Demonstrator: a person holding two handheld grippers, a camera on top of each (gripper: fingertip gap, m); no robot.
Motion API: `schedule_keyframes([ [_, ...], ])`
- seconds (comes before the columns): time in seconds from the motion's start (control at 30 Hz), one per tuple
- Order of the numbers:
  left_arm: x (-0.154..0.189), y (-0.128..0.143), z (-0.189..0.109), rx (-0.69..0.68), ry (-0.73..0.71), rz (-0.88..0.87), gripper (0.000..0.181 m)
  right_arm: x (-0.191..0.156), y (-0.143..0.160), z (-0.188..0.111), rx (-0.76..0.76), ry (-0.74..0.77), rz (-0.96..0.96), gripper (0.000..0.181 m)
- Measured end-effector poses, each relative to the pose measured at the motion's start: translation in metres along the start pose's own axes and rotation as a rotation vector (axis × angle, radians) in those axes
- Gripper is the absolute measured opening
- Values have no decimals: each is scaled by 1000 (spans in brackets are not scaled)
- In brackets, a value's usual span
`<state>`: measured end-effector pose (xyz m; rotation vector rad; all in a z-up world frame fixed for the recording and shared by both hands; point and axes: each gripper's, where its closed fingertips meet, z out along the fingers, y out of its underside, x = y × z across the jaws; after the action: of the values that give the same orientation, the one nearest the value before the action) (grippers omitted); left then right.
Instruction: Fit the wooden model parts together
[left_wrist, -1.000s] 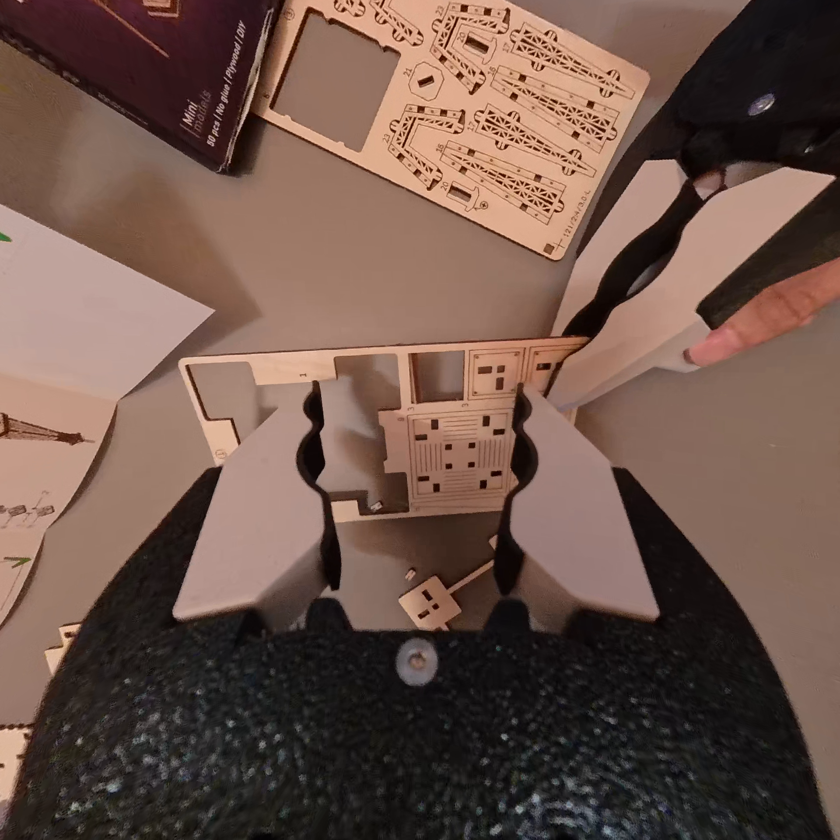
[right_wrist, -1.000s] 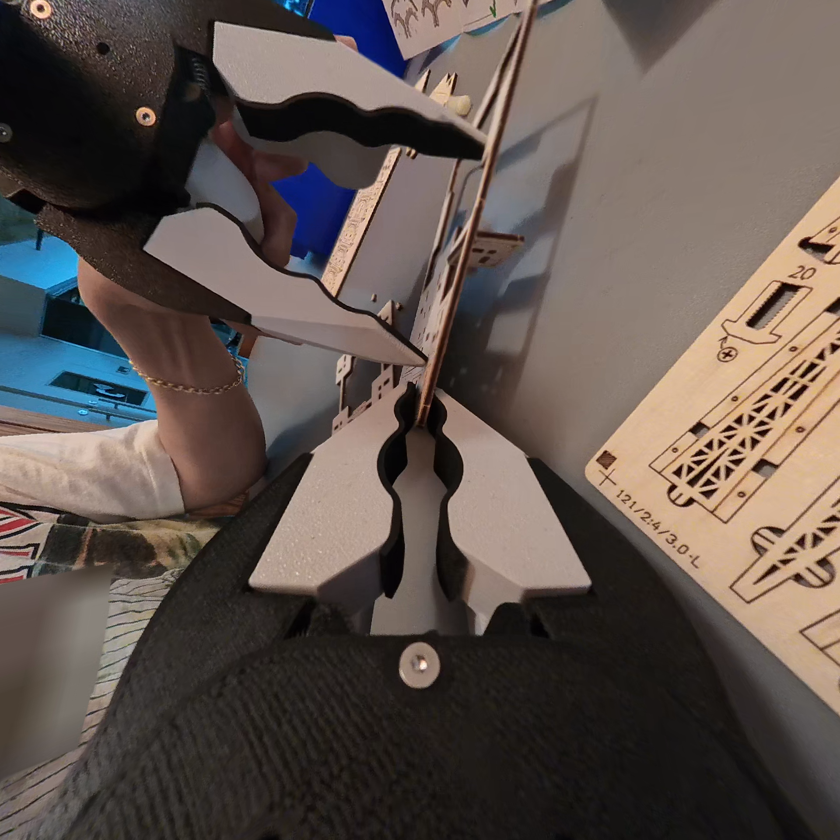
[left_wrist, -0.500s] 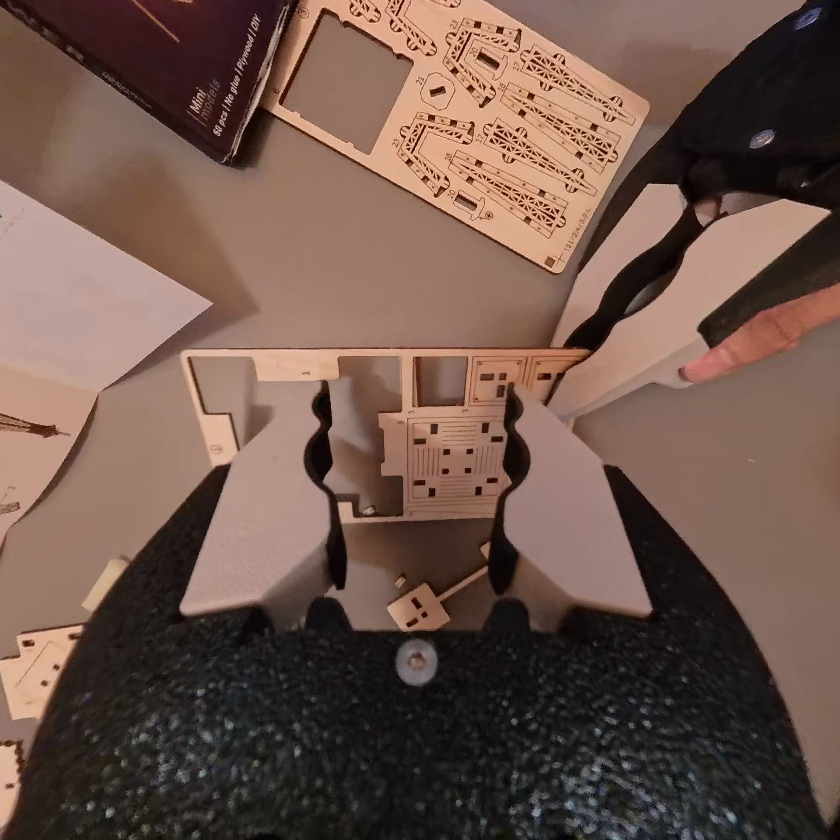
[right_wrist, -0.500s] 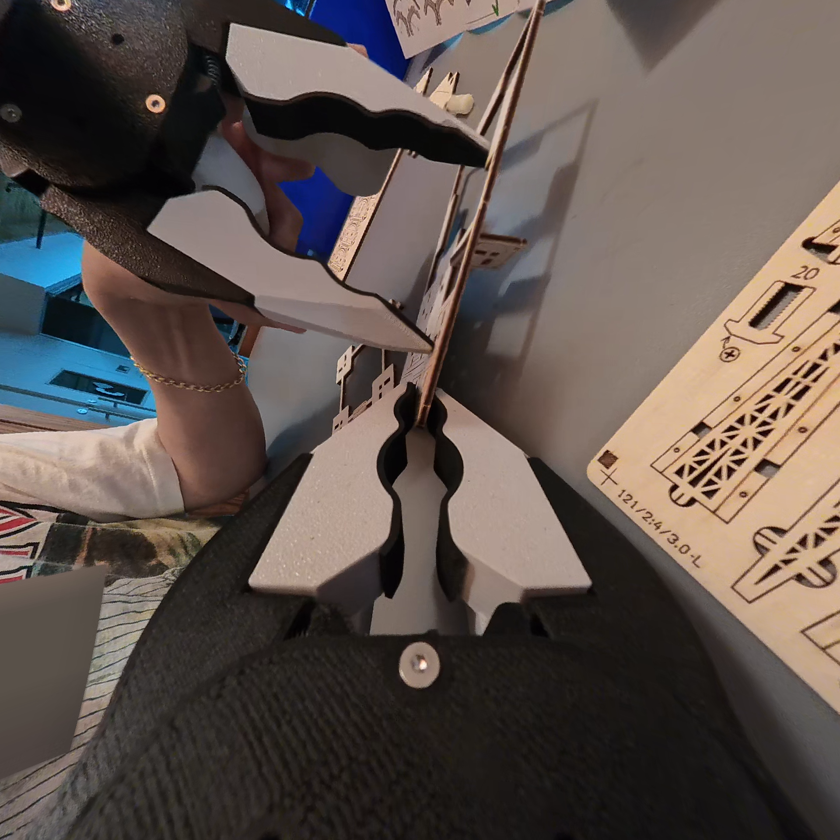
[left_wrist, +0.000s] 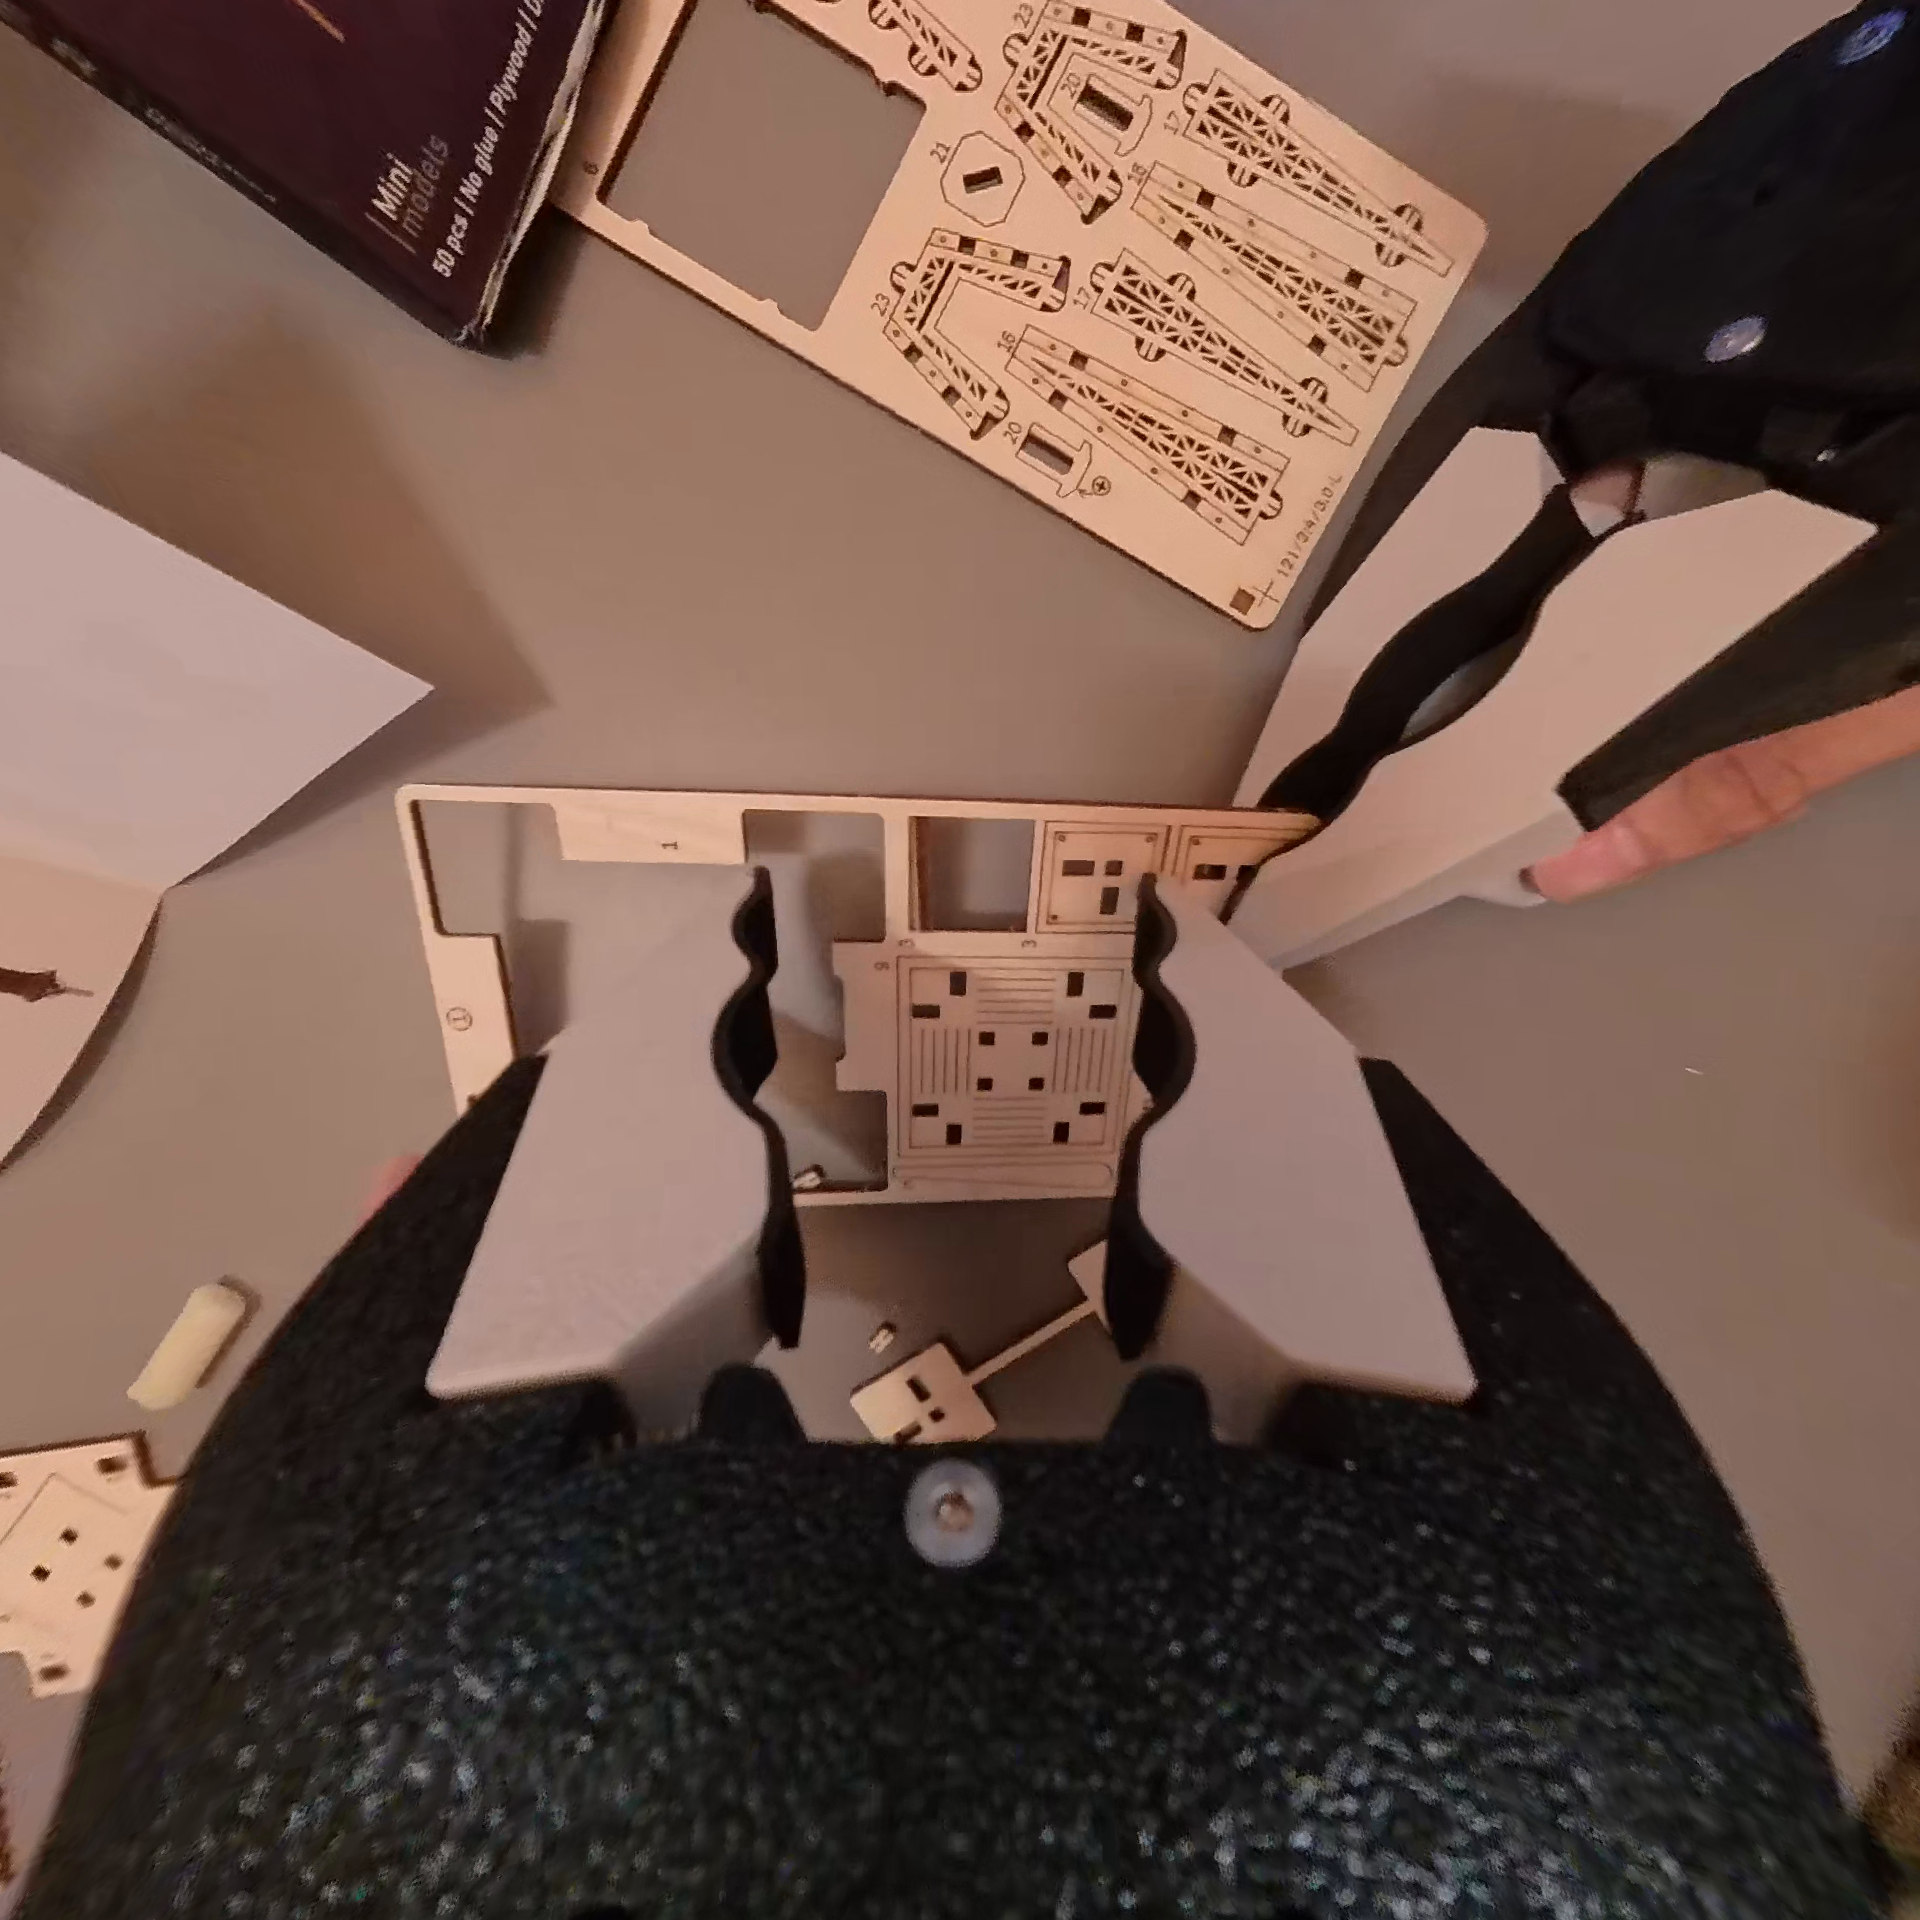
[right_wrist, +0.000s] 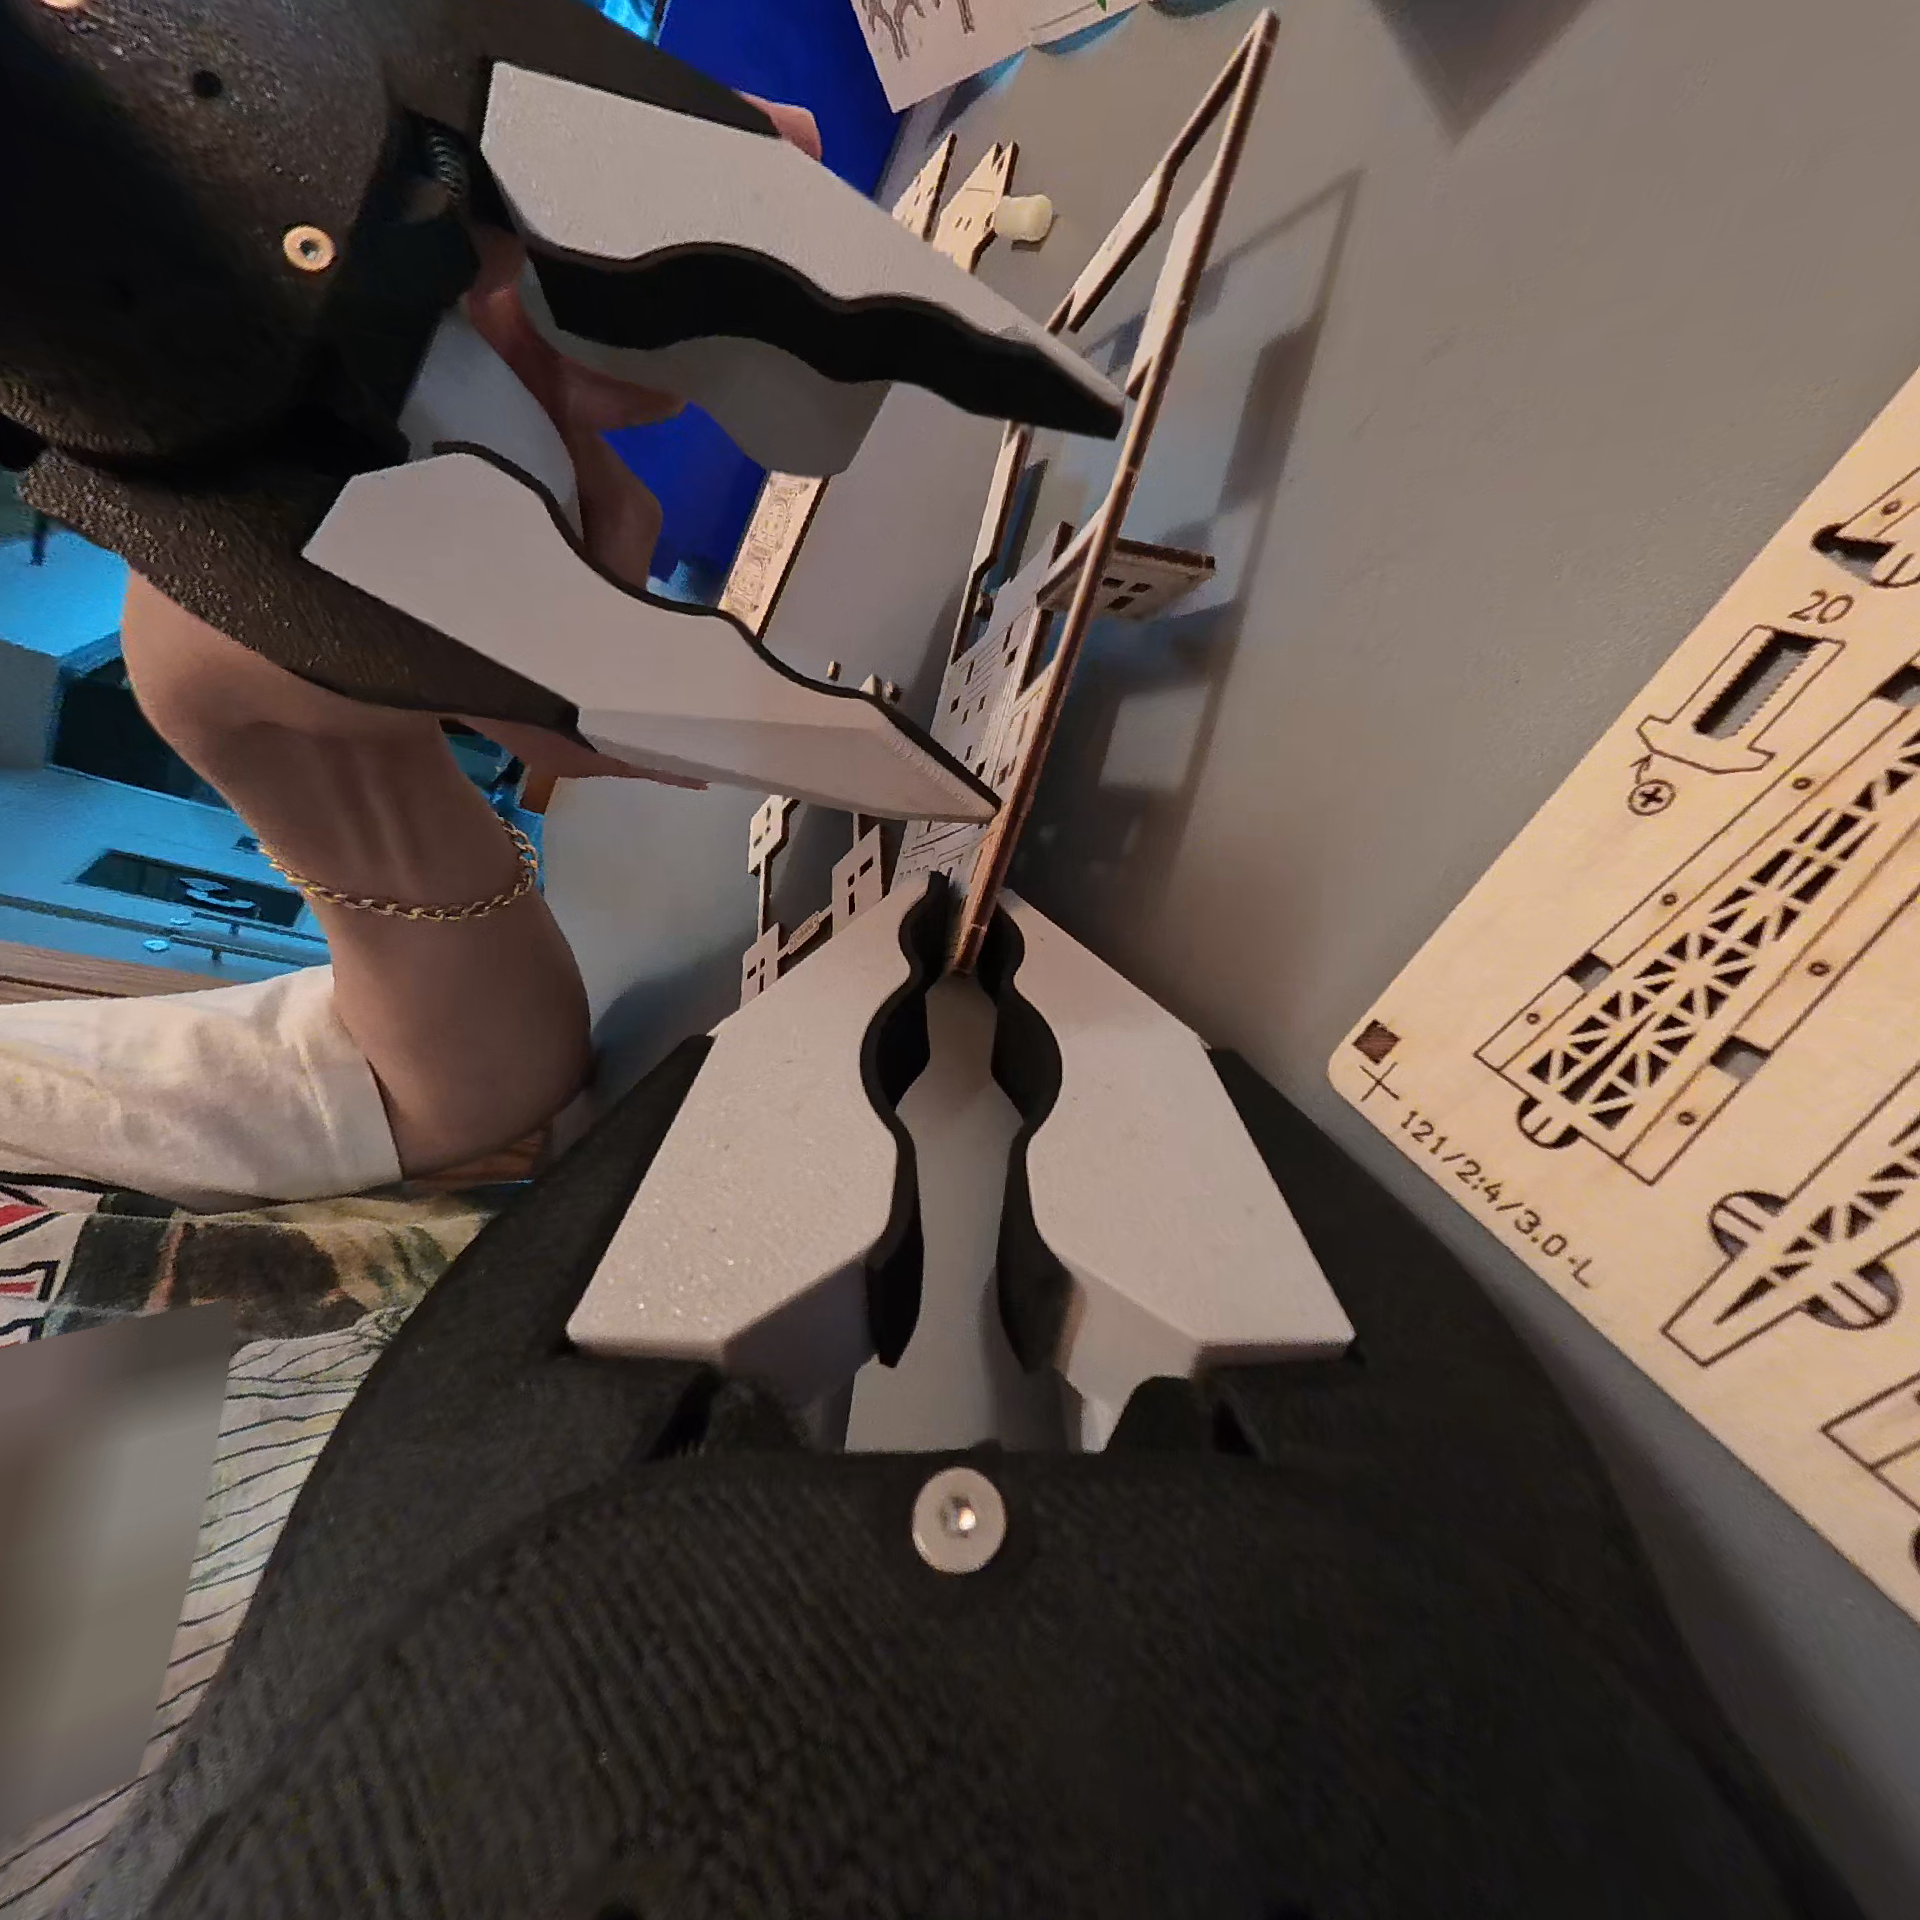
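Plywood fills the left wrist view: a pale, partly emptied wooden parts sheet (left_wrist: 665, 831) stands on edge above the grey bench (left_wrist: 727, 644), the left tool (left_wrist: 956, 894) spread wide before it, gripping nothing. The right tool (left_wrist: 1283, 805) pinches the sheet's right corner. A second laser-cut wooden sheet of lattice parts (left_wrist: 1122, 281) lies flat beyond, beside a dark purple box (left_wrist: 312, 114). In the right wrist view, the right tool (right_wrist: 961, 935) is narrowed onto the sheet's thin edge (right_wrist: 1091, 582); the left tool (right_wrist: 1049, 613) gapes beside it.
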<state>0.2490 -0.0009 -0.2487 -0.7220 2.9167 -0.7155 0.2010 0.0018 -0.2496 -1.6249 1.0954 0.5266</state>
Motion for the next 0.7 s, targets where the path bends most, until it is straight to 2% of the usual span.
schedule_keyframes([
  [0.1, -4, 1, 4, 11, 27, -46, 63, 1, 0, 0, 2, 1, 7, 4],
  [0.13, -10, 8, 14, -24, -18, -35, 57, -7, -1, 2, 10, -42, -15, 3],
  [0.17, -11, 3, 22, 3, -72, 10, 60, -3, 3, 5, -21, -8, -17, 5],
  [0.2, -5, 4, 21, -36, -91, 41, 45, -6, 1, 6, -8, -19, -24, 3],
  [0.23, -5, 10, 14, -110, -143, 88, 50, -11, 3, 6, -19, -56, -24, 3],
  [0.27, -10, 4, 5, -94, -207, 134, 55, -10, 2, 5, -10, -53, -18, 3],
  [0.3, -8, -6, 0, -35, -200, 124, 60, -7, -1, 4, 11, -39, -10, 3],
  [0.43, -8, -8, -12, 10, -105, 23, 79, -7, -4, 2, 33, -46, -4, 2],
  [0.6, 9, -1, -32, 50, 65, 6, 78, -12, -1, 2, 12, -82, -8, 2],
  [0.7, 16, 13, -40, 21, 173, 19, 80, -14, 1, 2, 7, -89, -18, 1],
])
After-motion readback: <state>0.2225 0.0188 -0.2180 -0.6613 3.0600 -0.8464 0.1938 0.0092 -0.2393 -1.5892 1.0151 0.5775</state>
